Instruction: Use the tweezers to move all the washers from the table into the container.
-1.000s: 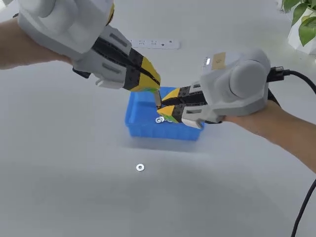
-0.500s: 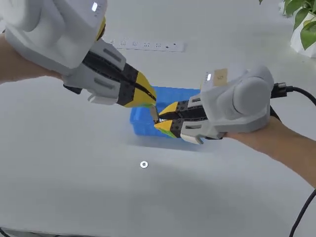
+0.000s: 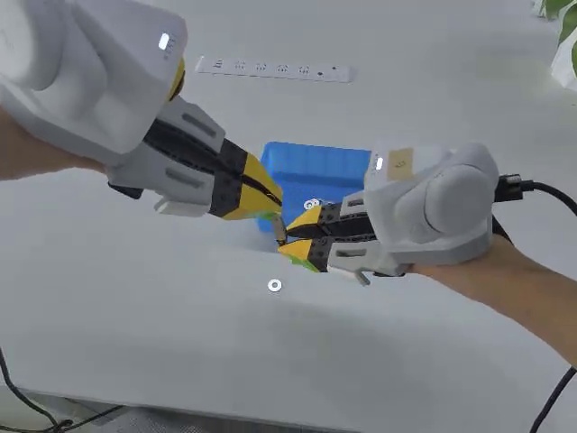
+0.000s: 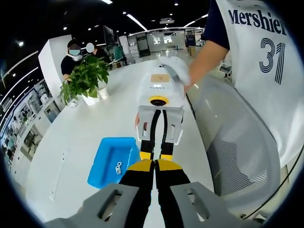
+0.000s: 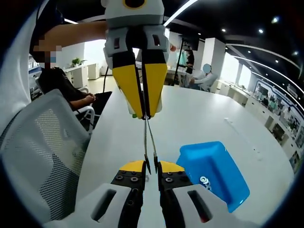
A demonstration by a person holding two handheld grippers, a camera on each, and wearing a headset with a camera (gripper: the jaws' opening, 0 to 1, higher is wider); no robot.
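A thin pair of metal tweezers (image 5: 148, 137) spans the gap between my two grippers. My left gripper (image 3: 270, 206) comes in from the upper left and is shut on one end. My right gripper (image 3: 287, 242) faces it from the right, its jaws closed around the other end (image 5: 151, 168). Both sets of tips hang just off the near left corner of the blue container (image 3: 315, 167). Inside the container lie a few washers (image 3: 311, 205). One loose washer (image 3: 275, 285) rests on the white table, a little below the gripper tips.
A white power strip (image 3: 275, 69) lies at the back of the table. Plant leaves (image 3: 568, 45) reach in at the top right. A black cable (image 3: 532, 194) trails from the right gripper. The table's near edge (image 3: 135, 408) runs along the lower left.
Both grippers, still holding the tweezers, have come off the container toward its near left corner, closer to the loose washer. The head camera has also shifted.
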